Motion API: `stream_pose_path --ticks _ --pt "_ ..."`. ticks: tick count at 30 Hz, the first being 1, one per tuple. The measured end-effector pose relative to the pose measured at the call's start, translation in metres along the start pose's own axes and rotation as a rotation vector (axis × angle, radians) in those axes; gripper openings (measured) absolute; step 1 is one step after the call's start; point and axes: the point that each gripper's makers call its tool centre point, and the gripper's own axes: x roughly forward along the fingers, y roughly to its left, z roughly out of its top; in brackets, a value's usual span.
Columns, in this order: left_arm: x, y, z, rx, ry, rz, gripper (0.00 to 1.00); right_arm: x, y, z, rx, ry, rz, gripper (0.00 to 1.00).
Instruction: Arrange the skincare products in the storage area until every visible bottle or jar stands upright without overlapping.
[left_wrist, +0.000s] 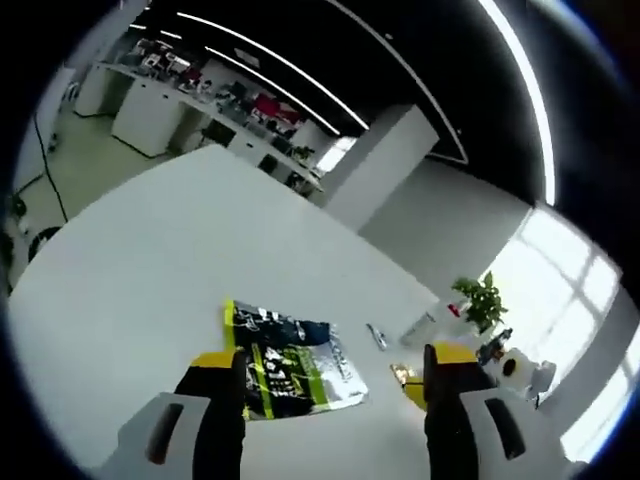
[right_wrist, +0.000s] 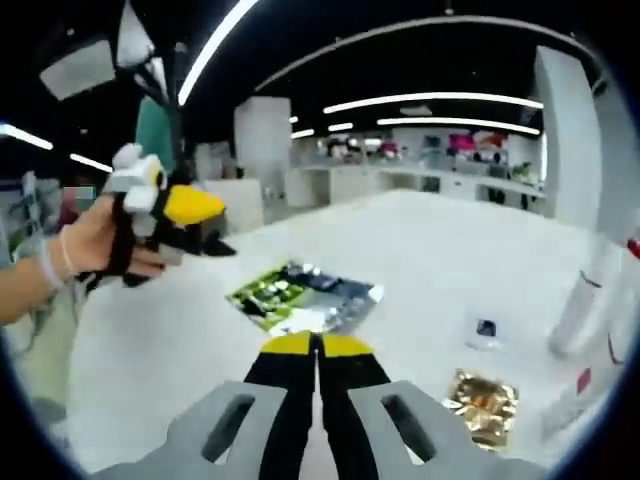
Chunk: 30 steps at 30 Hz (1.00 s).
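While jaws gape, left gripper (left_wrist: 335, 375) hovers near packet (left_wrist: 285, 362).

Your left gripper (left_wrist: 335, 380) covers the near edge of the printed pouch (left_wrist: 288, 365); its print is too blurred to read. Right of that pouch, the gold packet (left_wrist: 403, 375) hides behind your jaw. Beyond the pouch, the white tubes (right_wrist: 590, 300) are cut off at the picture's edge, labels unreadable.

White bottles (right_wrist: 583, 300) stand upright, far right of the closed right tongs. A green-and-dark sachet (left_wrist: 285, 365) lies flat between the parted left tongs.
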Motion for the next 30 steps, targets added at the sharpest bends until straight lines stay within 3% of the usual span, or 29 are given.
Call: stream_pose_path --ticks 6,12,13,18,23,30 --pt "0.000 0.009 -0.005 -0.020 0.012 0.033 0.73 0.028 -0.008 0.004 0.015 0.037 -0.023 0.00" --pt "0.000 0.011 -0.013 -0.072 0.031 0.051 0.80 0.031 -0.005 -0.025 0.020 0.158 -0.075 0.00" --pt "-0.001 0.010 -0.013 -0.078 0.033 0.049 0.80 0.031 -0.006 -0.023 0.016 0.136 -0.076 0.00" --pt "0.000 0.009 -0.022 -0.122 0.074 0.051 0.90 0.029 -0.006 -0.021 0.005 0.160 -0.056 0.00" --pt "0.000 0.004 -0.028 -0.116 0.092 0.057 0.87 0.034 -0.008 -0.020 -0.052 0.159 -0.067 0.00" --pt "-0.002 -0.008 -0.039 -0.157 0.121 0.026 0.82 0.033 -0.010 -0.022 0.012 0.121 -0.038 0.00"
